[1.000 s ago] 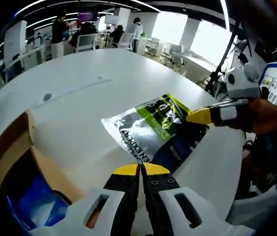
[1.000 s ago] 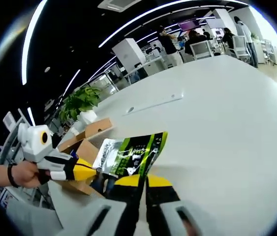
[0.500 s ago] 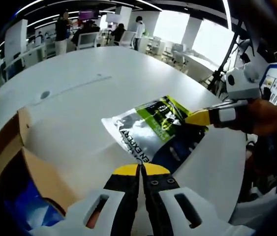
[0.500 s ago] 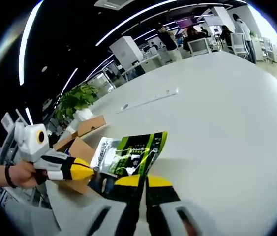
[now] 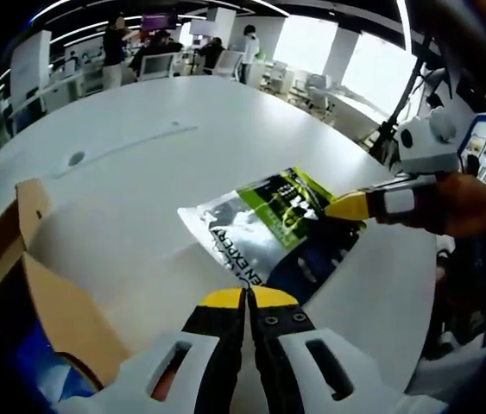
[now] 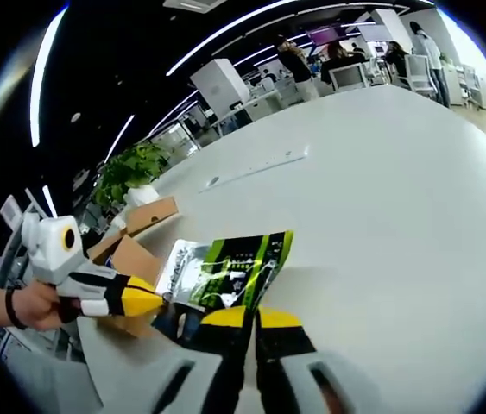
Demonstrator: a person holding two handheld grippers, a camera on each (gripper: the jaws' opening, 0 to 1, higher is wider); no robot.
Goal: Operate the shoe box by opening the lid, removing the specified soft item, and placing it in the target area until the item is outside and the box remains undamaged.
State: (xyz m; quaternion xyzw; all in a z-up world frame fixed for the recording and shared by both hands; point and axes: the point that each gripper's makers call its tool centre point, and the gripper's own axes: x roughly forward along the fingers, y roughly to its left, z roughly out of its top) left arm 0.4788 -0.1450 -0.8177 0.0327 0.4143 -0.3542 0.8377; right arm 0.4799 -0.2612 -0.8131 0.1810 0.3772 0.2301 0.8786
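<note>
At the left of the left gripper view the cardboard shoe box sits open, its brown flaps standing up and something blue inside, on the white table. Right of it, clear of the box and raised over the table's near edge, hangs the soft item: a flat green, grey and black printed pouch. It looks light, thin and floppy, with a glossy film that is likely slippery, so the edges and corners seem the safest places to hold; a grip on the middle would probably crumple it. The left gripper has its jaws pressed together on the pouch's near edge, and the right gripper, held in a hand reaching in from the right, pinches its far right edge, stretching it between them.
</note>
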